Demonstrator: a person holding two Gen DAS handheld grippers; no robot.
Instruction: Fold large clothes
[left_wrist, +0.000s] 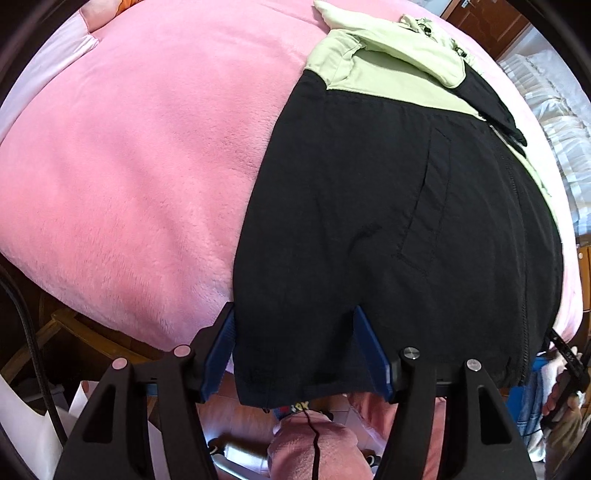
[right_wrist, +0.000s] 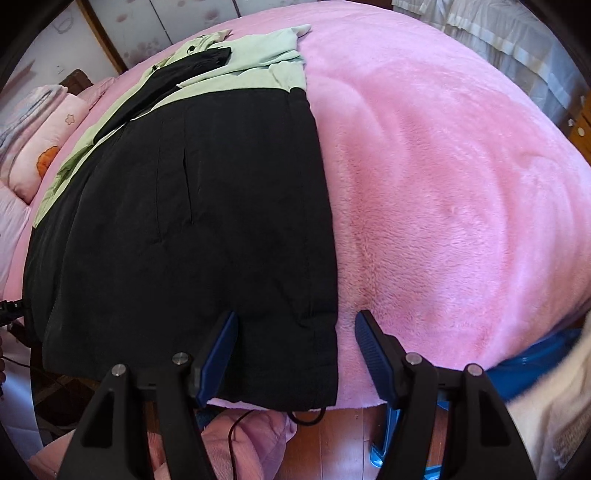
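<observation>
The left gripper (left_wrist: 295, 354) is standing wide, its blue pads straddling the near left corner of the jacket's hem without pinching it, and the right gripper (right_wrist: 295, 354) is likewise standing wide over the near right corner, one pad above black cloth and the other above bare blanket. Neither is gripping anything yet. Between them the black and pale-green jacket (left_wrist: 388, 221) is lying flat on the pink fleece blanket (left_wrist: 129, 166) covering the bed, hem hanging slightly over the near edge, the green yoke and hood reaching toward the far side, and a sleeve looking folded in across the chest. The cloth is looking thin, soft and light, a slightly slick woven shell that will probably be sagging and sliding wherever it is unsupported, while the fleece beneath should be offering some drag. The doubled hem corners are looking like the sturdiest places to pinch, taking both layers so the bottom can be carried up toward the collar evenly.
</observation>
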